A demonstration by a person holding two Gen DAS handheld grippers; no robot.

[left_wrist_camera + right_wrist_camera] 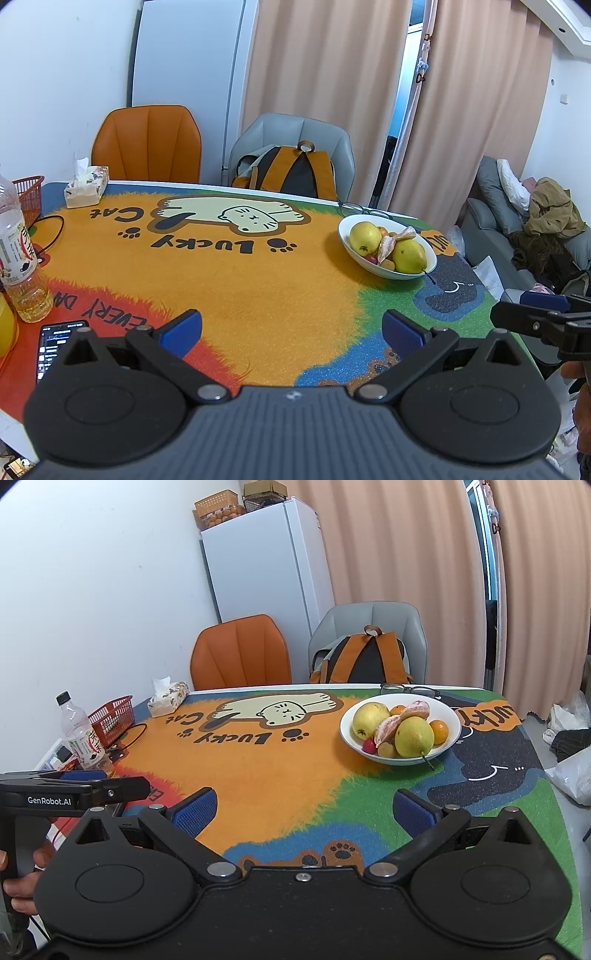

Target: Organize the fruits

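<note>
Looks like we're either right at the start or right at the end here, can't tell which from the scene alone: all the fruit I can see sits in the white oval ceramic bowl (400,726) and neither tong is carrying anything. Going left to right across the right wrist view: at about 9 o'clock there's a clear plastic bottle with a black cap (82,734), a red plastic mesh basket (112,718) just behind it, and a patterned cardboard tissue box (168,698) up around 10. The left gripper (291,330) hovers low over the near edge of the colourful cat-print table mat (258,280), blue pads spread wide, nothing between them; a black smartphone (55,341) lies just beside its left finger at 8 o'clock. The right gripper (304,810) is spread just as wide and just as empty. The bowl sits at about 1 o'clock from the right gripper, holding two yellow-green pears (413,736), peeled orange mandarin segments (388,727), a small whole mandarin (439,731) and something small and red (368,746) tucked low. My guess is any next pick goes to the right gripper, coming in from above onto the near pear, since the fruit is piled tight and a side approach would knock the bowl's rim. Loads of open mat in the middle for setting things down. Watch the table edge at 3 o'clock, just past the bowl, and the black-framed eyeglasses (410,690) lying right behind it.
</note>
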